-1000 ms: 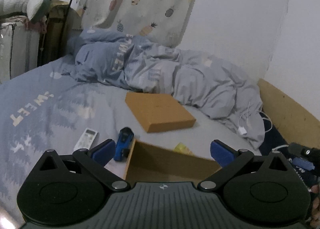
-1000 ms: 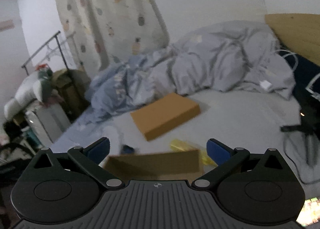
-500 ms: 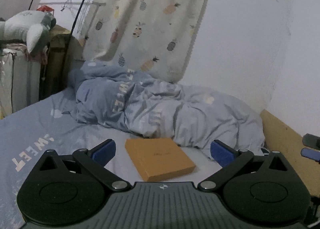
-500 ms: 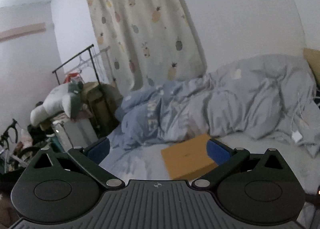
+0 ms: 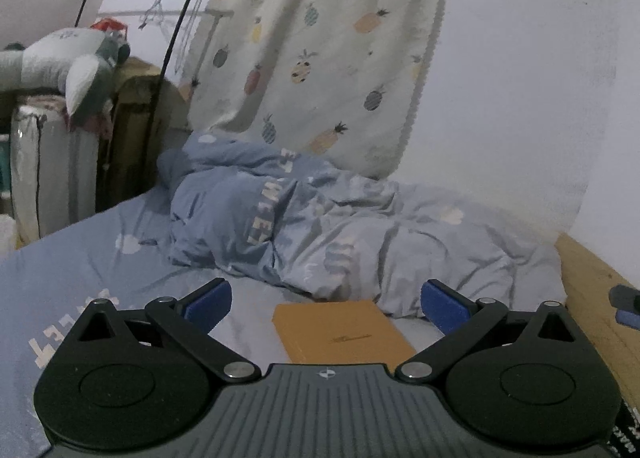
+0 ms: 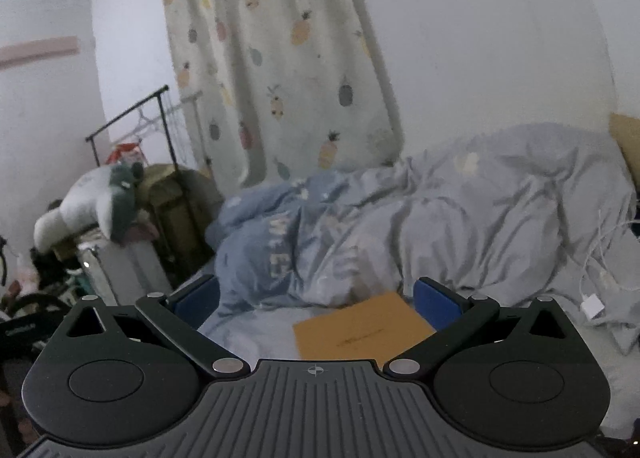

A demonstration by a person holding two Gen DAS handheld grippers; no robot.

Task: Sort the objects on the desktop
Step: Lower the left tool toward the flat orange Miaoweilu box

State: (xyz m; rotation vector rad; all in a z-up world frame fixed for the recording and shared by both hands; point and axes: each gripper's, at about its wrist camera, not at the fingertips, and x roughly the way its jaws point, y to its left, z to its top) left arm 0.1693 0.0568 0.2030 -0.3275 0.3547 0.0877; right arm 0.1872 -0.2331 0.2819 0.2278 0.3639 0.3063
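My left tool (image 5: 326,298) and my right tool (image 6: 316,296) both stand with fingers spread wide, gripping nothing, and each tool's own body cuts off the near edge of the flat orange-brown box (image 5: 344,332) lying on the bed (image 5: 80,258) just ahead between the fingers. A faint dark mark on its plain lid is too small to read. Beyond it lies the crumpled blue duvet (image 5: 320,234), blurred in the right view.

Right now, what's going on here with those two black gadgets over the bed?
A person is holding two handheld grippers above a bed to sort objects, but nothing is being handled at this moment. The left gripper and the right gripper both have their jaws wide open and empty, raised and aimed toward the crumpled blue duvet. A flat orange-brown box lies on the sheet ahead, untouched.
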